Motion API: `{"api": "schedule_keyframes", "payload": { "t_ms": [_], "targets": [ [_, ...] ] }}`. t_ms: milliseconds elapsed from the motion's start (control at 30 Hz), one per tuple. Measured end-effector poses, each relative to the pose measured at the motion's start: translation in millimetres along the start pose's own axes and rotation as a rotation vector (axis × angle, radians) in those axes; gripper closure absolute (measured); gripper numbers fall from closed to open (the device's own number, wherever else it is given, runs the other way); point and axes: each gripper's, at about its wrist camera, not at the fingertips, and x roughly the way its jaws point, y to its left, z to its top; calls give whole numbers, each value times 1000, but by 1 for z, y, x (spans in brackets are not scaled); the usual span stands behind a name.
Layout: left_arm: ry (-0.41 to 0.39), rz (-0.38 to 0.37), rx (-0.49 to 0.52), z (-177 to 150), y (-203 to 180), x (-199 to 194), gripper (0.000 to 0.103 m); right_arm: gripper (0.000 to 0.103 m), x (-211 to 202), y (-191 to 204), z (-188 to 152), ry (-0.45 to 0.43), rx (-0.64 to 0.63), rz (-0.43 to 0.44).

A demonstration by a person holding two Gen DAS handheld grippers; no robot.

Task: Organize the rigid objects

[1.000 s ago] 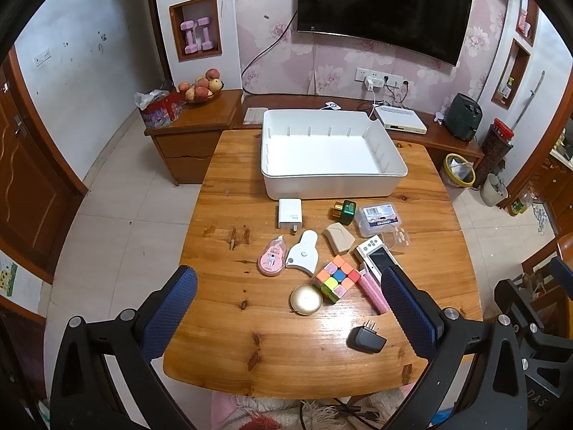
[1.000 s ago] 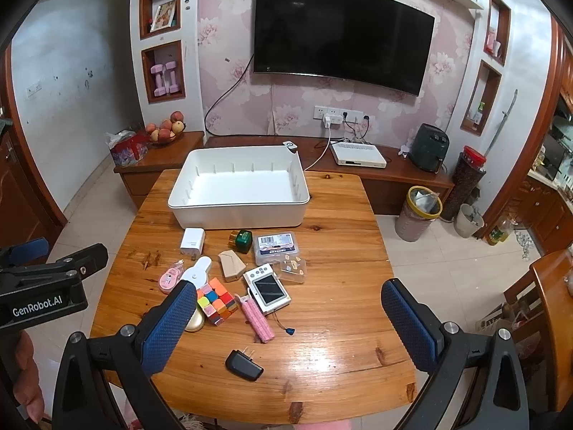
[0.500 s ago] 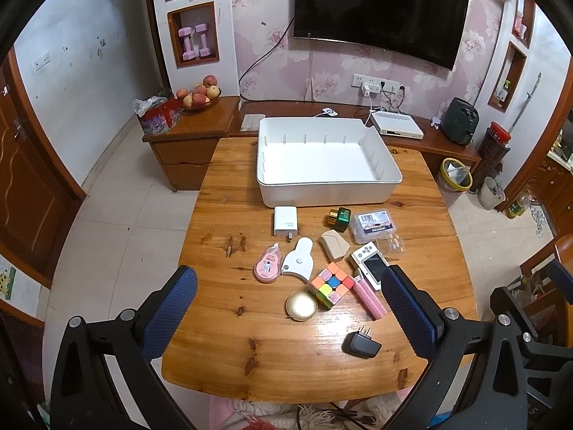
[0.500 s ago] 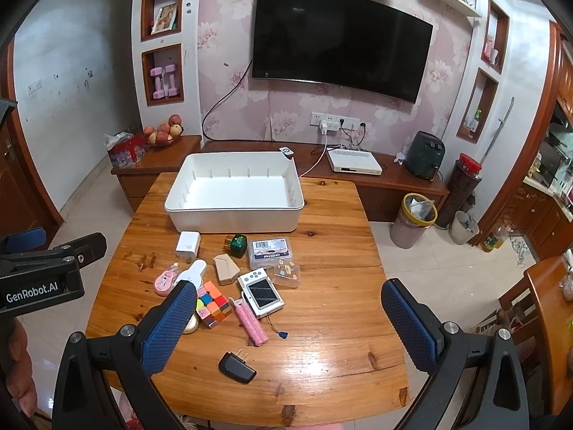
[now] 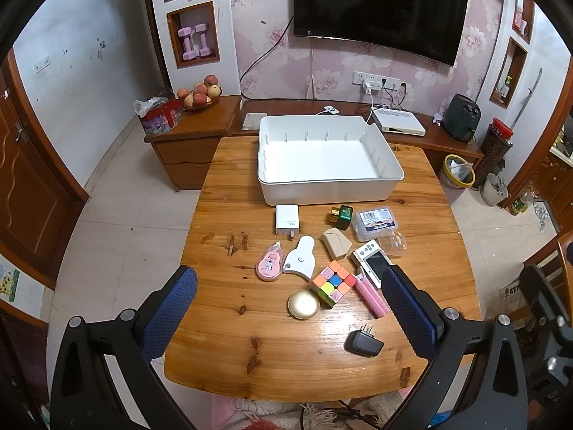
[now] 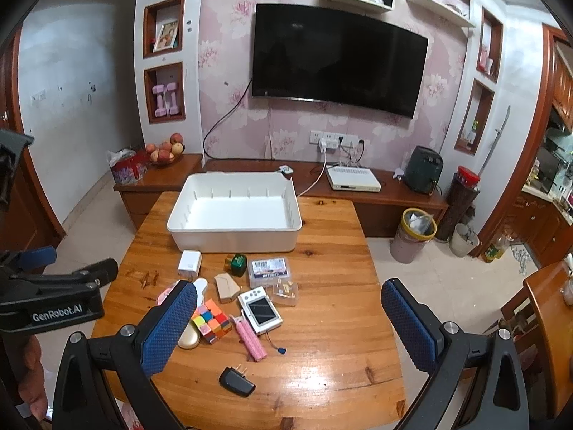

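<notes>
An empty white bin (image 5: 322, 157) (image 6: 234, 213) stands at the far side of the wooden table (image 5: 222, 337) (image 6: 333, 322). In front of it lie several small objects: a white charger (image 5: 286, 218), a green box (image 5: 342, 215), a clear case (image 5: 374, 223), a white gadget with a screen (image 6: 260, 309), a colour cube (image 5: 333, 282) (image 6: 211, 321), pink sticks (image 6: 250, 338), a gold disc (image 5: 303, 304) and a black plug adapter (image 5: 363, 344) (image 6: 237, 381). My left gripper (image 5: 288, 310) and right gripper (image 6: 288, 326) both hover open above the near table edge, holding nothing.
A low wooden cabinet (image 6: 376, 200) runs behind the table with a router and a fruit bowl (image 5: 200, 96). A bin with a yellow liner (image 6: 415, 229) stands on the floor at the right. A wooden chair (image 6: 537, 308) is at the far right. A hand (image 6: 30, 372) holds the left tool.
Both grippers have pulled back and risen a little, so the table and its objects look smaller and lower in both views. Nothing on the table moved.
</notes>
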Motion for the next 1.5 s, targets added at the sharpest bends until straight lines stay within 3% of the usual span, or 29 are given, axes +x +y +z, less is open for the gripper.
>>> {"api": "schedule_keyframes", "payload": {
  "t_ms": [667, 1500],
  "targets": [
    [0, -1, 3, 0, -1, 0, 1, 0, -11, -14, -4, -152, 46, 18],
    [12, -8, 45, -7, -26, 20, 1, 0, 10, -21, -20, -47, 21, 70]
  ]
}}
